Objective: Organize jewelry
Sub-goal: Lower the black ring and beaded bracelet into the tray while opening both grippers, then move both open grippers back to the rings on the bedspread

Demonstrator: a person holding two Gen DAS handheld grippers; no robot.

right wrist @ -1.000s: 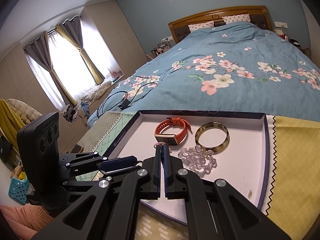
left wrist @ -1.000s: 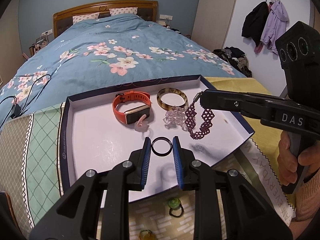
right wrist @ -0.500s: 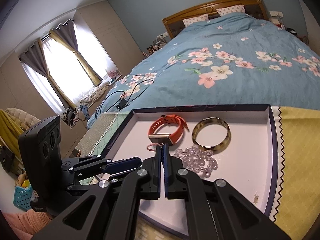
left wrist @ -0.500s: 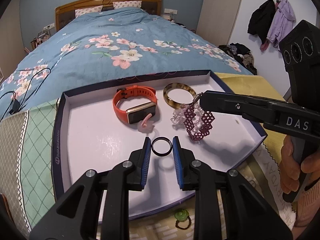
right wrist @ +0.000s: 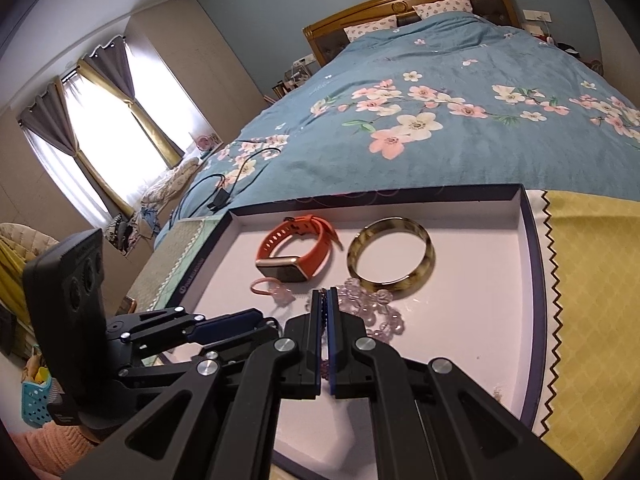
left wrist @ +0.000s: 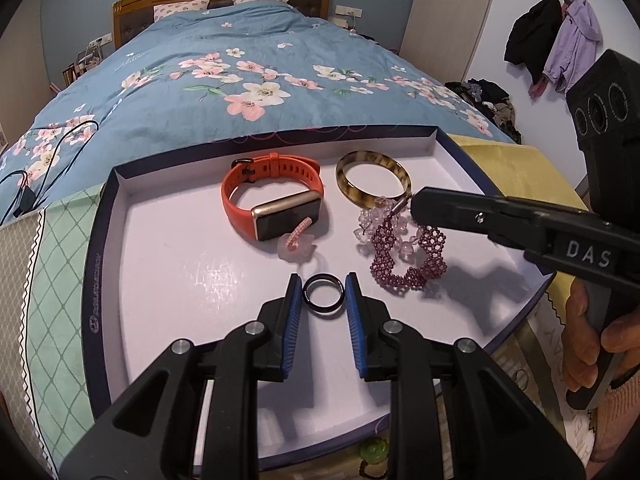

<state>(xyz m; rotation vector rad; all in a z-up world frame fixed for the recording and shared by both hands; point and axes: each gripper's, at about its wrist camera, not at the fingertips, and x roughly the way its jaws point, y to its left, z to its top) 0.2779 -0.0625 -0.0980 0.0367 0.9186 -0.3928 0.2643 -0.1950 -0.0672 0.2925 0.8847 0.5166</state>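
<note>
A black ring was held flat between the blue pads of the left gripper, its opening facing up, above the near middle of the white tray; whether it touched the tray floor could not be told. The jaws were only narrowly apart, closed on the ring from either side. A purple beaded bracelet was pinched at its metal clasp end by the right gripper, whose jaws were fully closed; the beadwork hung from the tips as a loop, its long axis running down toward the near side of the tray, the low end lying on or just above the tray floor, partly over a clear crystal bead bracelet. In the right wrist view the right gripper showed its pads pressed together with dark beads caught in the slit. An orange smartwatch lay on its side at the tray's far middle, screen toward the near side, with a small pink ring touching it. A tortoiseshell bangle lay flat just right of the watch.
</note>
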